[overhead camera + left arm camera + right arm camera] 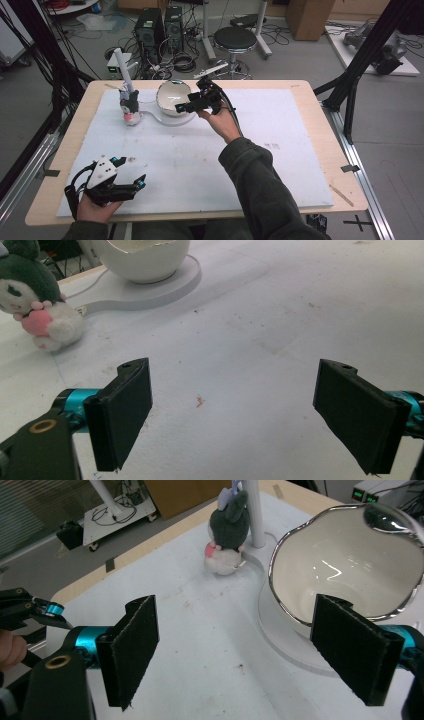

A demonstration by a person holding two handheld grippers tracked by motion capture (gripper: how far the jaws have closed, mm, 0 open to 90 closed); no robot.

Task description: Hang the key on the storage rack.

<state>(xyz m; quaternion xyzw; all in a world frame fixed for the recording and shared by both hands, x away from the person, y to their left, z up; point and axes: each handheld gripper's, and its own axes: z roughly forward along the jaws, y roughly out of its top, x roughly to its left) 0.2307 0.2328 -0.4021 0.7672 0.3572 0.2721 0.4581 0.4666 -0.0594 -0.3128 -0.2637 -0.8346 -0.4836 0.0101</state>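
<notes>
A white bowl with a silvery rim (172, 97) (345, 565) (145, 260) stands on a flat white base (165, 119) (150, 290) at the back of the white mat. To its left, a small grey and white plush toy (131, 105) (227, 535) (35, 305) leans against a white pole (125, 70) (252, 510). My right gripper (184, 104) (240, 652) hovers at the bowl's right rim, open, with nothing between its jaws. My left gripper (131, 171) (245, 415) rests open and empty near the front left of the mat.
The white mat (210, 150) covers most of a wooden table (320, 115). Black frame posts (360, 55) stand at both sides. Behind the table, a black stool (235, 40), computer towers (150, 32) and cables sit on the floor.
</notes>
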